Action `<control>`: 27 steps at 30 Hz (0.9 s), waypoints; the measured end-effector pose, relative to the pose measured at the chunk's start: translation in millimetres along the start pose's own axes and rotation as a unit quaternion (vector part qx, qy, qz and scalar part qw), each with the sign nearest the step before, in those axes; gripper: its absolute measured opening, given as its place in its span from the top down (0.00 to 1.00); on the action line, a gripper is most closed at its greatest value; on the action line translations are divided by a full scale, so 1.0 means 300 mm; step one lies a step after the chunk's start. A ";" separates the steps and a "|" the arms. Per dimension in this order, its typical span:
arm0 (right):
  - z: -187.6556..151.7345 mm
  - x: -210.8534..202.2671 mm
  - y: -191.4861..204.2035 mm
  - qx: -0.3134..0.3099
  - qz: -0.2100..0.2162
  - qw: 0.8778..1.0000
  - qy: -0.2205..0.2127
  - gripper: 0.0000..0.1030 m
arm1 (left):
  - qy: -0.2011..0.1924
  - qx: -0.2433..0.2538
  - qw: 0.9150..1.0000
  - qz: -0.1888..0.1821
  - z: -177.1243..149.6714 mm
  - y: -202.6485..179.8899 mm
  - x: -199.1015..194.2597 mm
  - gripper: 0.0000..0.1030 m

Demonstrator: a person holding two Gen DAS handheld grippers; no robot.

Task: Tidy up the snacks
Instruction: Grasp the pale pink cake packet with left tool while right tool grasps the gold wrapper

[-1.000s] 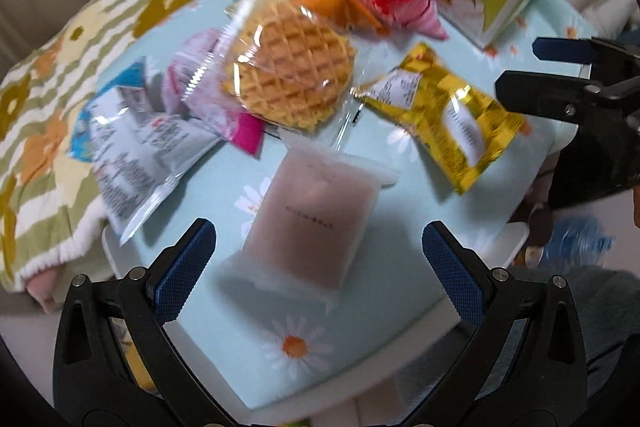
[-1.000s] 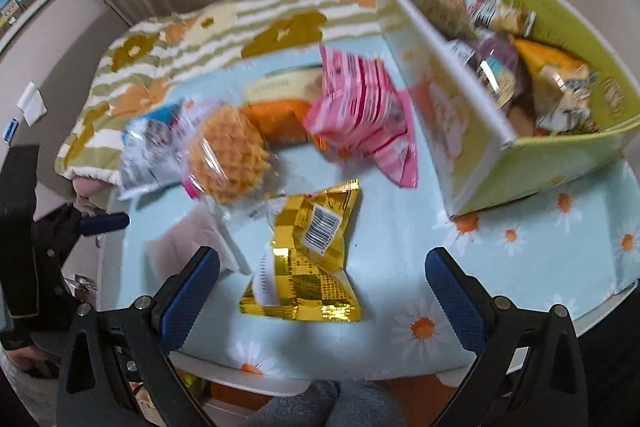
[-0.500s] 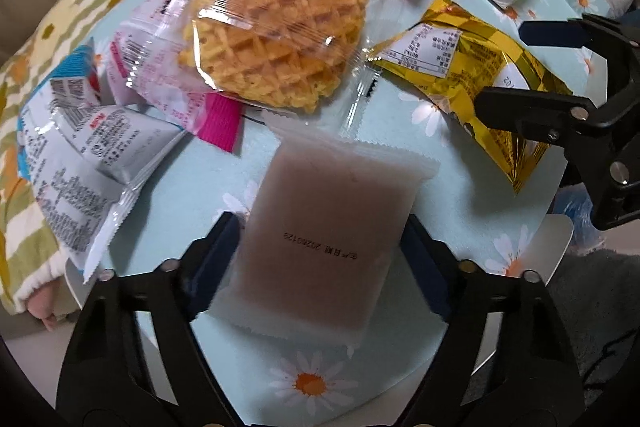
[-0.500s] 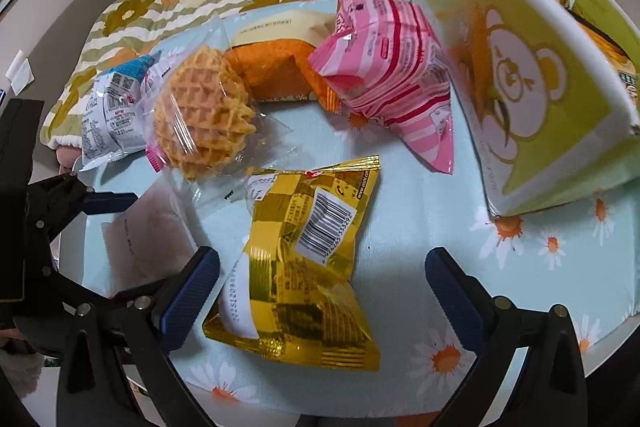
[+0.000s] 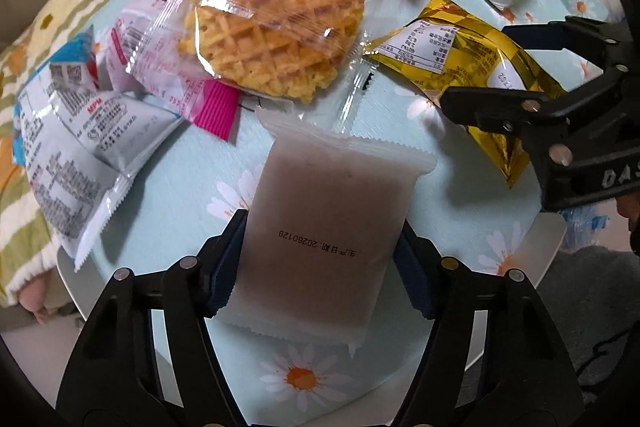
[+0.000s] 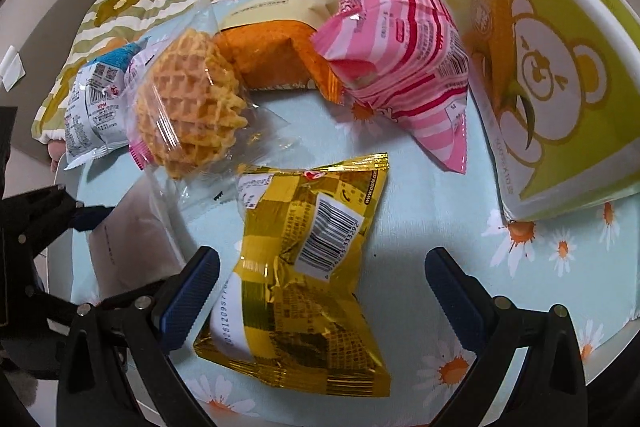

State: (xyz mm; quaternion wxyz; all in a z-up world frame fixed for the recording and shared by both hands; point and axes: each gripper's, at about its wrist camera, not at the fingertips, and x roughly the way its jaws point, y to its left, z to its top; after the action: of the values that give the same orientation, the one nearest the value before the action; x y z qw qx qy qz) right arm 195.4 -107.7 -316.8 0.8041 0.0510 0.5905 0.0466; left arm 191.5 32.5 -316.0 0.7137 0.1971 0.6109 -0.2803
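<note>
Both grippers have dropped toward the table: left gripper (image 5: 320,267), jaws just closing, pinches the frosted pouch (image 5: 328,227); right gripper (image 6: 324,283) straddles the gold packet (image 6: 296,267) wide open; slick film may slip.

Bare daisy-print blue cloth (image 6: 432,195) is lying open between the crinkled gold foil packet (image 6: 304,267) and the tall green bear-print box (image 6: 552,87). The clear-wrapped round waffle (image 5: 276,27) and striped pink bag (image 6: 404,67) are crowding the far side, with the white-and-blue sachets (image 5: 80,131) blocking the left.

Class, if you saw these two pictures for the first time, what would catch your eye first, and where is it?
The frosted pinkish packet, front and centre, with the left gripper closing its fingers on its sides. Behind it lies the wrapped waffle. The gold packet lies between the open fingers of the right gripper.
</note>
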 end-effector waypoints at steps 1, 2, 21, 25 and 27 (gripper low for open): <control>0.002 0.003 0.000 -0.001 0.001 1.000 0.001 0.05 | 0.001 -0.003 1.000 -0.002 -0.005 0.001 -0.001 0.37; 0.002 0.007 0.000 -0.002 0.001 1.000 0.004 0.08 | 0.001 -0.006 1.000 -0.003 -0.011 0.001 -0.004 0.37; -0.001 0.028 0.057 -0.037 -0.031 0.999 0.013 0.48 | -0.035 -0.127 0.991 -0.020 -0.121 0.101 -0.100 0.37; -0.016 -0.026 0.027 -0.033 -0.030 0.999 0.003 0.49 | -0.052 -0.140 0.989 -0.019 -0.107 0.121 -0.148 0.37; -0.005 -0.059 0.039 -0.031 -0.027 0.999 -0.004 0.49 | -0.062 -0.147 0.987 -0.019 -0.100 0.117 -0.184 0.37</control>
State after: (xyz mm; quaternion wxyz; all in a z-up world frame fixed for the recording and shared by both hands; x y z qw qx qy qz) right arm 188.5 -98.5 -299.0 0.8087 0.0099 0.5866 0.0431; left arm 185.8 86.8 -269.2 0.7660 0.0612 0.6036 -0.2125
